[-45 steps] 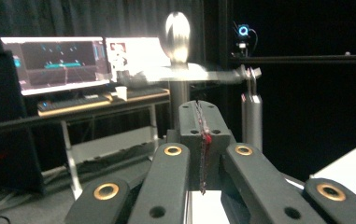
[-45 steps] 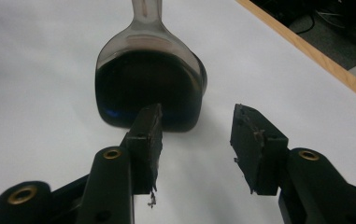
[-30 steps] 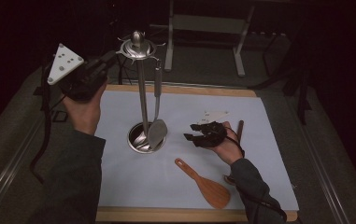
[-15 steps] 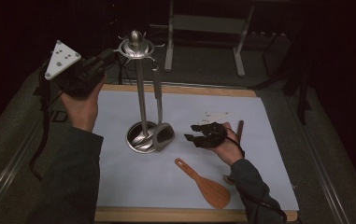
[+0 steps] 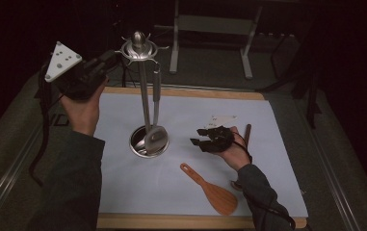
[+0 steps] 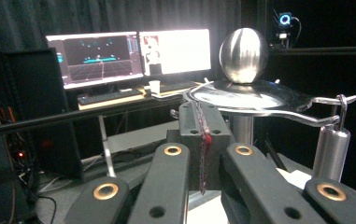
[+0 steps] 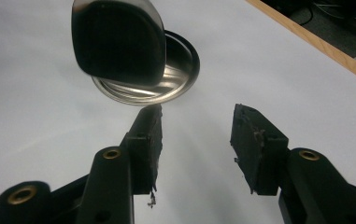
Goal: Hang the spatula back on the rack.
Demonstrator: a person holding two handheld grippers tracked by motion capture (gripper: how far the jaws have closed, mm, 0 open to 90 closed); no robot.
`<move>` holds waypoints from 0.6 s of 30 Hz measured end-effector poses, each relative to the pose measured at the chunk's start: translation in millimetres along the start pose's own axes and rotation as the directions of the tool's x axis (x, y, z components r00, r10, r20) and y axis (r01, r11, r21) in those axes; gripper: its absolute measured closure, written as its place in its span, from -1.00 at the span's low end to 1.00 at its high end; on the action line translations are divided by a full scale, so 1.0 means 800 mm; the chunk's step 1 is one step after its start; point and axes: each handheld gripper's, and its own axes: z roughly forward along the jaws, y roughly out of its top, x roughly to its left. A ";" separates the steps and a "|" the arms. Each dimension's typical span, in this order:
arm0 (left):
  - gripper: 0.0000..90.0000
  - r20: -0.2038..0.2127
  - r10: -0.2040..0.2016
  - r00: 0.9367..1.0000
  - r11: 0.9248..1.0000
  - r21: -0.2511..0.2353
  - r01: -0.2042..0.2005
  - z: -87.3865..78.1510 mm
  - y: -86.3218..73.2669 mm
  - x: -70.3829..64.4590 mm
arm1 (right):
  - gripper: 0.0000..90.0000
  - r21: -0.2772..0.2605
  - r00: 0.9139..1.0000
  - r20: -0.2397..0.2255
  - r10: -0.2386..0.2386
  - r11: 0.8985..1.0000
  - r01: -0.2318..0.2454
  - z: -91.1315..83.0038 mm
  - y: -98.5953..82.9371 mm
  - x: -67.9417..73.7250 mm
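One utensil stand (image 5: 141, 91), one hanging steel utensil (image 5: 156, 137), one wooden spatula (image 5: 211, 190).

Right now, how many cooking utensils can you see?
3. A steel spatula hangs from the utensil stand. A wooden rice paddle lies on the mat's near side. A dark wooden handle lies beyond the right hand, partly hidden.

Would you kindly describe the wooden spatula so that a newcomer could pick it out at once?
Start at the white sheet covering the table, then look to its near edge, right of the steel utensil stand. The wooden spatula lies flat there, the only orange-brown, broad-bladed tool; the steel one hangs from the stand.
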 end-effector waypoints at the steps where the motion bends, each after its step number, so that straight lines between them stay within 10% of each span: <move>1: 1.00 0.001 0.004 1.000 1.000 -0.002 -0.004 -0.001 0.001 0.000 | 0.24 0.002 1.000 -0.002 0.002 1.000 -0.002 0.001 0.000 0.000; 9: 1.00 -0.006 -0.003 1.000 1.000 -0.012 0.003 -0.003 0.003 0.004 | 0.96 0.001 0.998 -0.033 -0.045 0.999 0.045 0.019 0.008 0.018; 18: 1.00 -0.008 -0.001 1.000 1.000 -0.014 0.000 -0.005 0.005 0.007 | 1.00 0.043 0.993 -0.086 -0.086 0.995 0.090 0.059 0.013 0.047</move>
